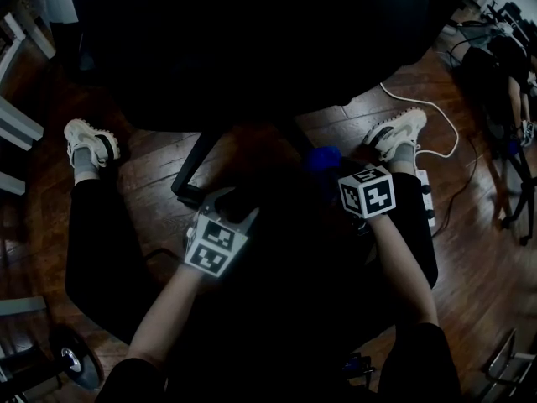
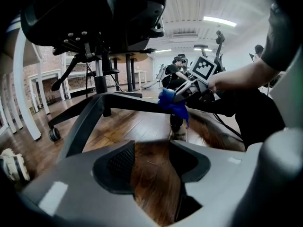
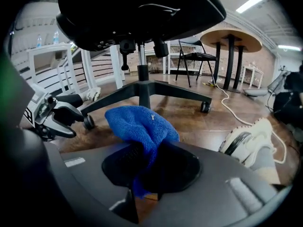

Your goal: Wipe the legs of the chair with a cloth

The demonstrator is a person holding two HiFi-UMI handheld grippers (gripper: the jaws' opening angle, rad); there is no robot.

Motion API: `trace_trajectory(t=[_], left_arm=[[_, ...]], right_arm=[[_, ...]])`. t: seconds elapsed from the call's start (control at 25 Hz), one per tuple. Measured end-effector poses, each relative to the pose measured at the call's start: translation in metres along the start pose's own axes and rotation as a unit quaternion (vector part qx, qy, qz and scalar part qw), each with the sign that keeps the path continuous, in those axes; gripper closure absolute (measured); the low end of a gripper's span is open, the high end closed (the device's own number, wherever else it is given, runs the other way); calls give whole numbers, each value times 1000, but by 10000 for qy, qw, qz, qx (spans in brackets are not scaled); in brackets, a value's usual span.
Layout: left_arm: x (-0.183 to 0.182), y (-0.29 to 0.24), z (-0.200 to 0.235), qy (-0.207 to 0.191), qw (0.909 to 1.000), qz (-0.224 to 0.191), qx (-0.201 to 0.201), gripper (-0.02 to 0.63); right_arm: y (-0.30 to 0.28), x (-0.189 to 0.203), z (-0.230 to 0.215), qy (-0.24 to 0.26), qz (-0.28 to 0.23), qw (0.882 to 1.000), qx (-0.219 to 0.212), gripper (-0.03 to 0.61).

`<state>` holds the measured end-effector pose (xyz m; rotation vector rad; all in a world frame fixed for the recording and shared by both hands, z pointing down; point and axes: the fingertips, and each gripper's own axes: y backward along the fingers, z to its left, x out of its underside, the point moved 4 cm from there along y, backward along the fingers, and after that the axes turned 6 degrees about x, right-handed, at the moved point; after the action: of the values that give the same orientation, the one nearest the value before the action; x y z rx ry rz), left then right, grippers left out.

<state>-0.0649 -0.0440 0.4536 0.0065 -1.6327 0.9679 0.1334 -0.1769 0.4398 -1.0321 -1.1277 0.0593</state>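
Left tongs [image 2: 154,163] spread; right tongs [image 3: 149,169] pinching blue cloth [image 3: 139,124]; dark wood floor [image 3: 189,122], strip-lit ceiling [image 2: 199,4].

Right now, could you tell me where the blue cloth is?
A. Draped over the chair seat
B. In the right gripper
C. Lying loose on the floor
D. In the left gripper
B: the right gripper view shows the blue cloth pinched in the right gripper, while the left gripper has its fingers apart with only wooden floor showing between them.
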Motion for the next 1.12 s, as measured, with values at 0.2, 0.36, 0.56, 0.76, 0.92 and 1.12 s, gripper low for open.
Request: trace_trajectory(t=[0.2, 0.36, 0.56, 0.76, 0.92, 1.12], left_arm=[[2, -2, -2, 41, 10000, 34, 26, 383], [2, 0, -1, 16, 10000, 56, 42, 383], [-2, -3, 3, 9, 9999, 125, 52, 383], [-7, -5, 6, 50, 9998, 179, -32, 383], [-8, -8, 8, 121, 9997, 183, -75, 383], [-6, -13, 2, 64, 9998, 198, 7, 383]], right_arm=[[0, 7, -7, -429, 161, 9984, -340, 474], [-7, -23, -11, -99, -29, 9986, -525, 474], [-51, -89, -19, -818, -867, 9840, -1322, 472], [-97, -126, -12, -1923, -548, 9518, -2326, 471], [-108, -119, -7, -2073, -31, 9377, -2788, 474], [-111, -84, -18, -2151, 432, 9292, -2973, 474]])
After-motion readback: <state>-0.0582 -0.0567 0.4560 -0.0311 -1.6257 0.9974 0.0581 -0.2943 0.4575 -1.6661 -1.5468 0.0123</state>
